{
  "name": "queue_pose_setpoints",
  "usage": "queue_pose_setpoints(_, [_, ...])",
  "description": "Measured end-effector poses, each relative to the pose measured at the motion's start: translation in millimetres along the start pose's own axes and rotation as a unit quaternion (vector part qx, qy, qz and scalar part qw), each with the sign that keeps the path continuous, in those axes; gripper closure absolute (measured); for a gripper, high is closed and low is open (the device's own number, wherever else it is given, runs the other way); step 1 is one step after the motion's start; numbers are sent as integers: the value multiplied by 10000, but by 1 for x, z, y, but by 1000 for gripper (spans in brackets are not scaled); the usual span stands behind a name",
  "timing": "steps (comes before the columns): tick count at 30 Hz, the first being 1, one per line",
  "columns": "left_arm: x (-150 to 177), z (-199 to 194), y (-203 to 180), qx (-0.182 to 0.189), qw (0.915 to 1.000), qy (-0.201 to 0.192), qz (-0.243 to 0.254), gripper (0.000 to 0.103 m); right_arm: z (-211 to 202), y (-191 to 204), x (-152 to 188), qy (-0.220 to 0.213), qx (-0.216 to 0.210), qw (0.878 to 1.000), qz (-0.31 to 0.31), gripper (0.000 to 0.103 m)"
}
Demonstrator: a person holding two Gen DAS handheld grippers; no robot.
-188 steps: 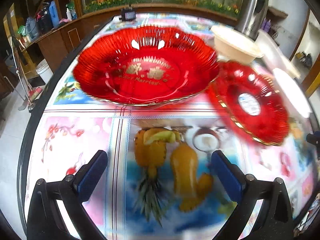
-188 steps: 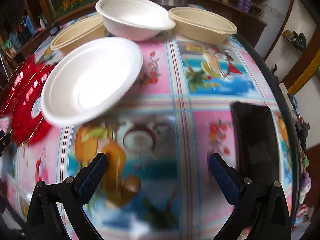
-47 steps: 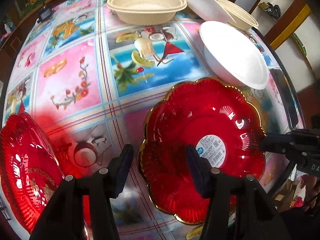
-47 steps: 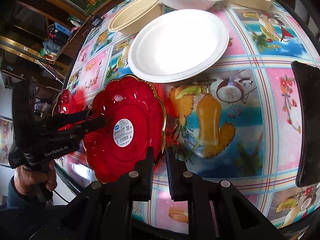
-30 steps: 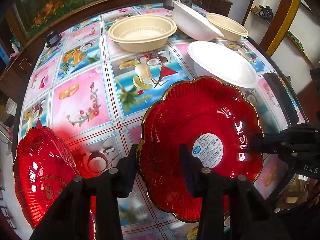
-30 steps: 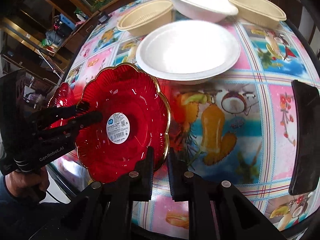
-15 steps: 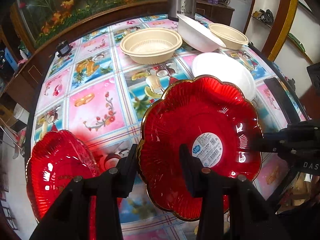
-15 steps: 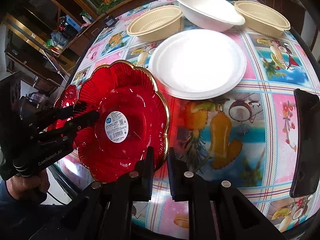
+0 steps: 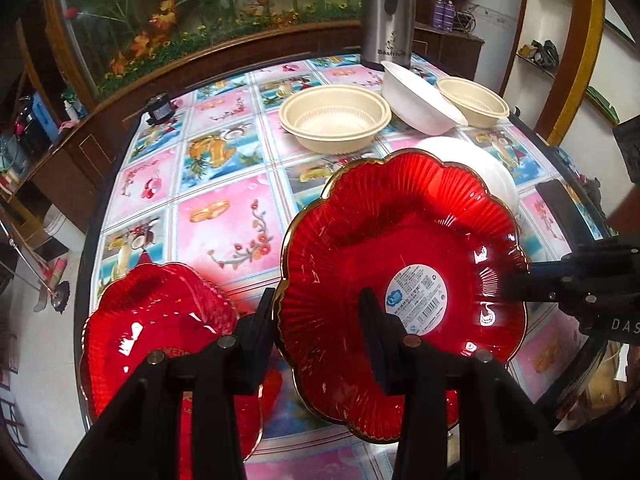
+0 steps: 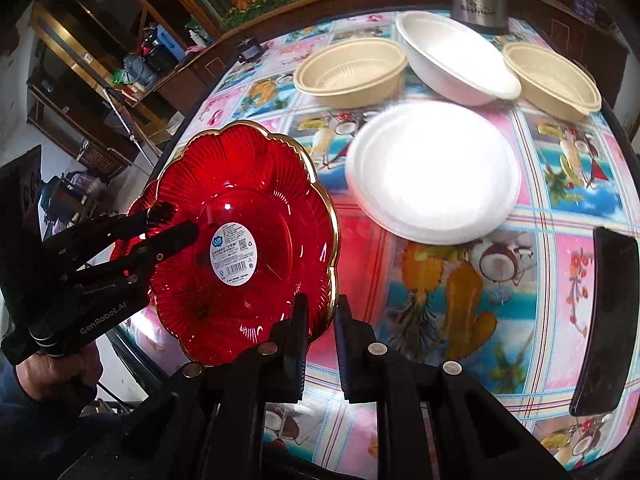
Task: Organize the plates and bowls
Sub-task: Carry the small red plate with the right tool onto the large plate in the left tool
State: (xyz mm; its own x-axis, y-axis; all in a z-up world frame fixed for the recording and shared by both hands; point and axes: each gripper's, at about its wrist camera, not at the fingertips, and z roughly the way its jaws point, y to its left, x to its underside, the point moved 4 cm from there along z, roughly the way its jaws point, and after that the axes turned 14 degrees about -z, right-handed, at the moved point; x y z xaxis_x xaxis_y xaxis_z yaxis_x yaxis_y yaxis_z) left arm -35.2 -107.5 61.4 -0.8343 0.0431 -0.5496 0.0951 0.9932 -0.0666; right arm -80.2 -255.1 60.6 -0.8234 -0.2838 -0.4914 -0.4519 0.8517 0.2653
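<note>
A small red scalloped plate [image 9: 400, 248] with a gold rim and a white sticker hangs above the table, tilted, held from two sides. My left gripper [image 9: 320, 318] is shut on its near-left rim, one finger outside and one inside the plate. My right gripper [image 10: 322, 322] is shut on the opposite rim and shows in the left wrist view as a black arm [image 9: 560, 280]. The same plate [image 10: 248, 240] fills the left of the right wrist view, with the left gripper [image 10: 172, 222] clamped on its far edge. A larger red plate [image 9: 160, 320] lies on the table at lower left.
A white plate [image 10: 432, 172] lies beside the red one. Behind it stand two beige bowls [image 10: 352, 70] [image 10: 552, 78] and a tilted white bowl [image 10: 452, 56], then a steel flask [image 9: 386, 12]. A black phone [image 10: 604, 320] lies near the right edge. A hand [image 10: 52, 372] holds the left gripper.
Both grippers have risen with the small red plate held between them. The table looks farther away, and more of the large red plate shows at lower left.
</note>
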Motion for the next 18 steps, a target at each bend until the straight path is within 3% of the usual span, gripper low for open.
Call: queue_pose_setpoints(18, [-2, -21, 49, -243, 9979, -249, -544, 64, 13, 40, -37, 56, -179, 9983, -553, 89])
